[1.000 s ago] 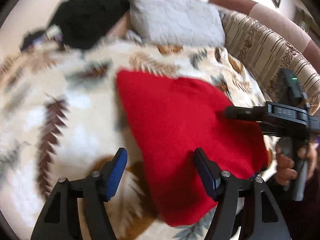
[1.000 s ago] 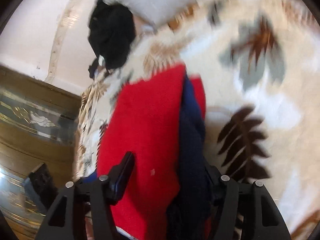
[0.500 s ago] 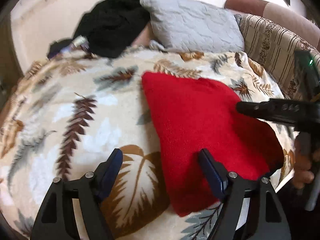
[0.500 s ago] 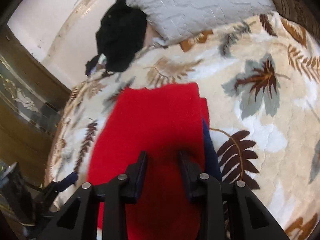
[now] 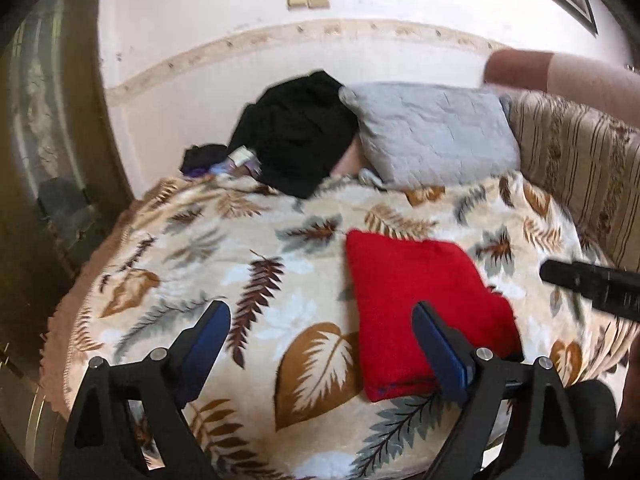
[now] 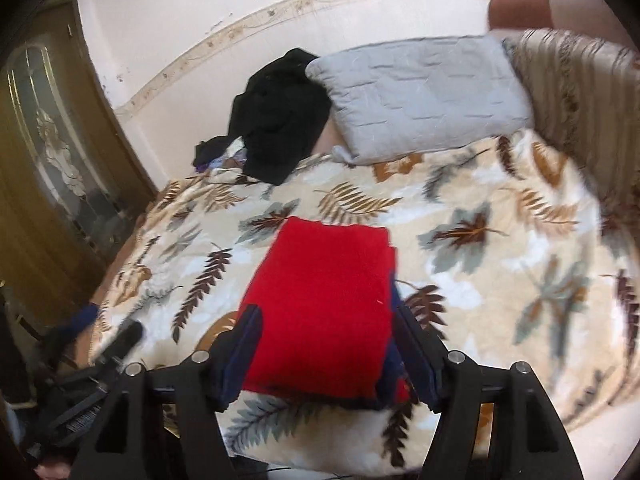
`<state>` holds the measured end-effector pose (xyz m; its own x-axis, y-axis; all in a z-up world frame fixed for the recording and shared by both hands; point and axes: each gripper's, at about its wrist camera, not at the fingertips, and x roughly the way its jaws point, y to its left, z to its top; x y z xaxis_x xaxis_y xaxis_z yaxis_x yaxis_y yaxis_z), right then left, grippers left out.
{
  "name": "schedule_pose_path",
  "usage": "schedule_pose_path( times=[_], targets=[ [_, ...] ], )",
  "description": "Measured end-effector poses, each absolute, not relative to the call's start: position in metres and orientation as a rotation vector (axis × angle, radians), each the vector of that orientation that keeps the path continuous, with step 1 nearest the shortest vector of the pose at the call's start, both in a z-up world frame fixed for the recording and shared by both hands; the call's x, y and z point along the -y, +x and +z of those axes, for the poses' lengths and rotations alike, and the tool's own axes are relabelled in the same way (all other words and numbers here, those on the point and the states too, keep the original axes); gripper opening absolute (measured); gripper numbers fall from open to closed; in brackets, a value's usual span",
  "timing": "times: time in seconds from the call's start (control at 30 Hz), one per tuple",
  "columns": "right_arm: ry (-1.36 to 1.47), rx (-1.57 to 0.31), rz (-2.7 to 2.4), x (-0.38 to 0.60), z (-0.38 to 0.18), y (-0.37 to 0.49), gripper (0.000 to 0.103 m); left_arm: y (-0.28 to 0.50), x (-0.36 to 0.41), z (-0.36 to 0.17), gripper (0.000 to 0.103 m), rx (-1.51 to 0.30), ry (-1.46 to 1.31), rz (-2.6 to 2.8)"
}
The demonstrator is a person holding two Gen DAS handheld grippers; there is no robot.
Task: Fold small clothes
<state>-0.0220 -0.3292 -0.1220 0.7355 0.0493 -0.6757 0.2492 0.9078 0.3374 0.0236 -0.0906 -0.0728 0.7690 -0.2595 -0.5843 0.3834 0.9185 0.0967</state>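
On the bed's leaf-print fleece blanket (image 6: 500,280), bare toward 9 and 3 o'clock, one folded red knit sweater (image 6: 324,304) lies flat near the front edge, while the left gripper (image 5: 322,346) and right gripper (image 6: 326,354), jaws just widened, hover empty above it.

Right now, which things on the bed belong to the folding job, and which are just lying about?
Part of the job:
- red garment, folded, lying flat on the leaf-print blanket
- left gripper, open, empty
- right gripper, open, holding nothing; its jaws have just been opening

Just lying about:
- black clothing heap
- grey pillow
- striped cushion
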Motion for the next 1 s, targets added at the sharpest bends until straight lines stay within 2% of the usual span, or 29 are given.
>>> schedule_pose_path(
  times=[0.1,0.37,0.6,1.0],
  targets=[
    [0.396,-0.720,-0.133,0.323,-0.106,-0.040,0.071,0.009,0.087,-0.055,0.097,-0.561,0.231,-0.308],
    [0.345,-0.660,-0.186,0.307,-0.065,-0.084,0.071,-0.027,0.075,-0.014,0.097,-0.461,0.255,-0.254],
    [0.340,-0.666,-0.191,0.293,-0.051,-0.108,0.071,-0.050,0.055,0.019,0.097,-0.404,0.207,-0.237],
    [0.301,-0.687,-0.197,0.252,-0.047,-0.114,0.071,-0.067,0.037,0.031,0.097,-0.417,0.196,-0.220]
  ],
)
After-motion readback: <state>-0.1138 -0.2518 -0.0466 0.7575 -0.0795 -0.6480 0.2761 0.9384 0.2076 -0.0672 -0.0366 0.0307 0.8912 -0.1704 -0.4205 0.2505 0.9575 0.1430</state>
